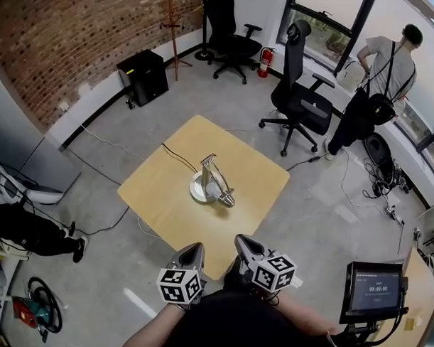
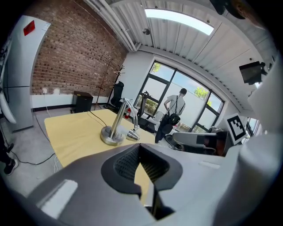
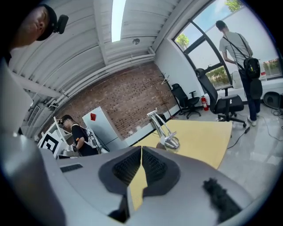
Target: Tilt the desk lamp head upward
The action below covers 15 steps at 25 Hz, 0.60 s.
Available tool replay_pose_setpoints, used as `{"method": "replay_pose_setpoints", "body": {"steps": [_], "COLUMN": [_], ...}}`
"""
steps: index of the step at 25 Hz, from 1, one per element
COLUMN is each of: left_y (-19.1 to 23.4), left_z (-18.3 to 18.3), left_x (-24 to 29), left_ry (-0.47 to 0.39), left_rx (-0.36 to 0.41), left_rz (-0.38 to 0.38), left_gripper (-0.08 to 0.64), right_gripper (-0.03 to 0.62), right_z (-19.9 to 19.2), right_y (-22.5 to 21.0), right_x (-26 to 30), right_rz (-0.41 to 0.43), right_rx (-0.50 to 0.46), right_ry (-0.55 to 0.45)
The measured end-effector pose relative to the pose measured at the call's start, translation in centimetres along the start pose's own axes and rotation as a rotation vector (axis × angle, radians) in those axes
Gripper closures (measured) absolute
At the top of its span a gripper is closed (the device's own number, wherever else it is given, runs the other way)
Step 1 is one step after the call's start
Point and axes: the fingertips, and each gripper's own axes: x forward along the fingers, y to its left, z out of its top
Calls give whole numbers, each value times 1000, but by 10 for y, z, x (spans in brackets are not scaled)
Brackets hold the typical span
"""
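We've got the desk lamp point(image 1: 211, 182) approx. mid-table, on a pale yellow square table point(image 1: 259, 168) w/ rounded corners and a smooth matte top, set corner-on to us. Lamp's all brushed silver metal. There's a flat round disc base point(image 1: 198, 189) and a slim straight arm rising from it. The arm folds at a top elbow, then a second slim bar drops to a small cone-shaped lamp head point(image 1: 226, 199).

Head's low, just beside the base, to its right and a bit nearer us in head view, mouth facing down at the tabletop. So base-to-head axis runs left to right, slightly toward us. A thin black cord point(image 1: 179, 158) trails from the base toward the table's far-left edge.

Both grippers sit back by the near corner, well apart from the lamp, touching nothing on the table. Left gripper point(image 1: 183, 273) has a grey moulded shell and dark ribbed pads point(image 2: 127, 164). Its jaws are closed tip to tip w/ nothing between. Right gripper point(image 1: 265, 263) is the same build, jaws closed too, empty. Floor point(image 1: 332, 222) is plain grey concrete, w/ a rough red-brown brick wall point(image 1: 70, 39) beyond.
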Motion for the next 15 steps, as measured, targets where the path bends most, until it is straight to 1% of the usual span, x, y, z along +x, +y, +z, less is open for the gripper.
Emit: {"method": "replay_pose_setpoints", "body": {"steps": [3,6,10,12,15], "left_y": [-8,-6,22,35,31], "left_z": [15,21,36,49,53], "left_x": [25,45,79,92,91], "left_ry": [-10,-19,-39,-42,-40], "left_rx": [14,-1,-23,-32,-28], "left_rz": [25,66,114,127,136], "left_gripper": [554,552,552,552,552], "right_gripper": [583,583,583,583,583], "right_z": [18,27,41,53,58], "right_y": [-29,-53,-83,-89,-87], "right_x": [10,22,65,85,88], "right_rz": [22,51,80,97,129], "right_rx": [8,11,-9,-17,-44], "right_ry": [7,17,34,39,47]}}
